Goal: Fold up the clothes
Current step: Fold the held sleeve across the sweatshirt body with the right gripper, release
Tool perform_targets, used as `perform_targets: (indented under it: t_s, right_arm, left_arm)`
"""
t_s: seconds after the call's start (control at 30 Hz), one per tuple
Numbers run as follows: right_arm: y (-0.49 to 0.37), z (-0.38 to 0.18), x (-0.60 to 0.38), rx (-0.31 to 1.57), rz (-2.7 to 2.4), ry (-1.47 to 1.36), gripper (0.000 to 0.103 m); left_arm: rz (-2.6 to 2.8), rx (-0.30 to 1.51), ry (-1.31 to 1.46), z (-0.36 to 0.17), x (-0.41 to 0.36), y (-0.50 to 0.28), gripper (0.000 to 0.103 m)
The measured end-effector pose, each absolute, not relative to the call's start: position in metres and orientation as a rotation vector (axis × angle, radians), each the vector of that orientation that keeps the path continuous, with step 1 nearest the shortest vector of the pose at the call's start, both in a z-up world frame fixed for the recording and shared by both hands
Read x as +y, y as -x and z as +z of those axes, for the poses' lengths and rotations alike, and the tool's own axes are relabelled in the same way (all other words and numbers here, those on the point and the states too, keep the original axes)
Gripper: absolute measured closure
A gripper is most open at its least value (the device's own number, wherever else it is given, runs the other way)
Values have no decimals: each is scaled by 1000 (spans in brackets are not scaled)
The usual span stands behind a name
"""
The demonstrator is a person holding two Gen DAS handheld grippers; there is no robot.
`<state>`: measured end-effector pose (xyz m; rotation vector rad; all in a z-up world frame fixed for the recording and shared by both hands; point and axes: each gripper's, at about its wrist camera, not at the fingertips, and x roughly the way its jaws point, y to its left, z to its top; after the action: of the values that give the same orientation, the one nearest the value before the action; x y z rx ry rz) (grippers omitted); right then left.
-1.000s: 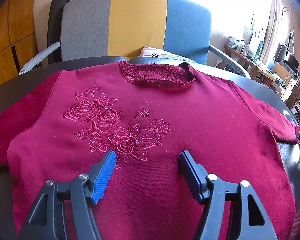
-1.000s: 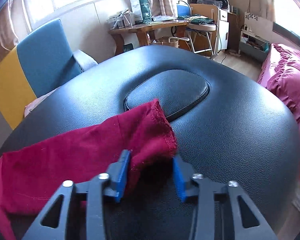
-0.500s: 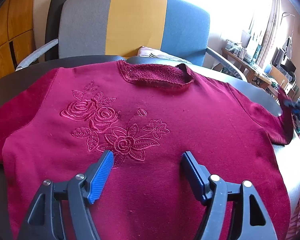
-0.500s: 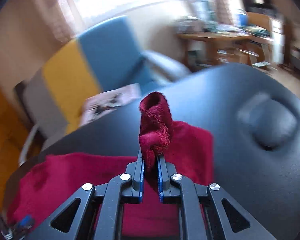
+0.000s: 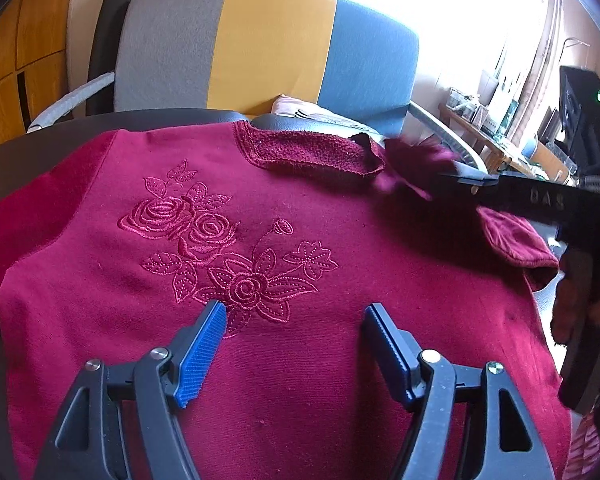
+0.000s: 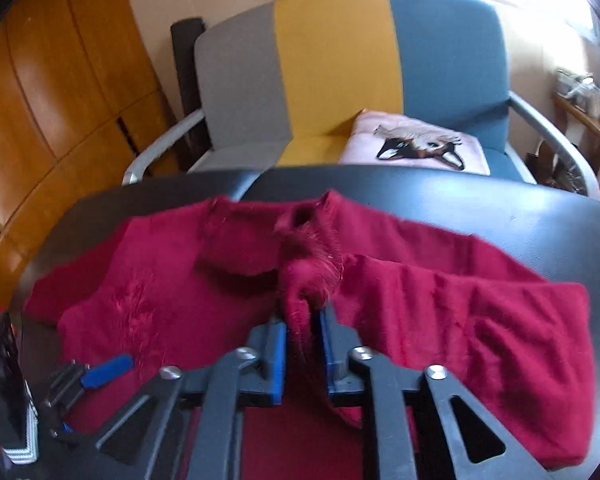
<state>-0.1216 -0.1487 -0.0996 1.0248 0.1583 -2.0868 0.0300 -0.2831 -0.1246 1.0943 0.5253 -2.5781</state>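
A dark red sweater with embroidered flowers lies front up on the black padded table. My left gripper hovers open over its lower middle, with nothing between the fingers. My right gripper has the bunched sleeve cuff between its blue pads, and its jaws are opening. In the left wrist view the right gripper reaches in from the right and holds the blurred cuff beside the collar. The sleeve is doubled back over the body.
A grey, yellow and blue armchair stands behind the table, with a folded pink garment on its seat. Wooden cupboards are at the left and a cluttered desk at the right. A person's hand grips the right tool.
The right gripper closed on the sleeve cuff, lifted it and carried it left across the sweater to the collar, doubling the sleeve over. The left gripper stayed in place, open.
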Motion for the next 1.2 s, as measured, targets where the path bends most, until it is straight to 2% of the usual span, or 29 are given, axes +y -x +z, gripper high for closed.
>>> perform_targets:
  t_s: [0.03,0.07,0.23,0.33,0.5,0.57,0.6,0.7,0.83,0.93,1.1,1.13,1.2]
  right_arm:
    - [120,-101,-145,150,-2080,-1029,63]
    - [119,-99,-141,137,-2083,-1022,59]
    - [106,-89,-106,107,-2101,-988,57]
    - [89,-98,-87,139,-2077,-1008,52]
    - [66,-137,-72,252,-2093,-1055,51]
    - [64,-135,-72,236,-2093,-1037,42]
    - [63,-136,-73,230,-2084,-1037,32]
    - [57,-139,-79,270,-2076,-1022,23]
    - [54,-142,-87,321,-2052,-1017,10]
    - [51,-144,-91,360,-2044,-1013,4]
    - [51,-146,-92,368,-2038,-1008,1]
    - [52,-146,-91,365,-2037,-1007,1]
    - [52,-146,-92,365,-2036,-1005,1]
  left_arm:
    - [-2581,534,-1091,-124,-284,-31,31]
    - [-2583,542,-1089,-124,-285,-31,31]
    - [-2584,544,-1089,-123,-286,-31,30]
    - [-2581,552,-1093,-121,-285,-31,32]
    - [-2623,791,-1127,-110,-294,-16,33]
    - [-2650,850,-1116,-102,-296,-4,33]
    - [-2661,879,-1116,-99,-296,3,33]
    - [-2669,939,-1159,-94,-297,31,32]
    - [-2643,892,-1258,-99,-293,67,32]
    - [-2642,832,-1318,-102,-283,83,32]
    - [-2650,728,-1374,-108,-273,106,33]
    - [-2652,715,-1379,-108,-272,109,35]
    - [-2647,716,-1389,-108,-271,115,47]
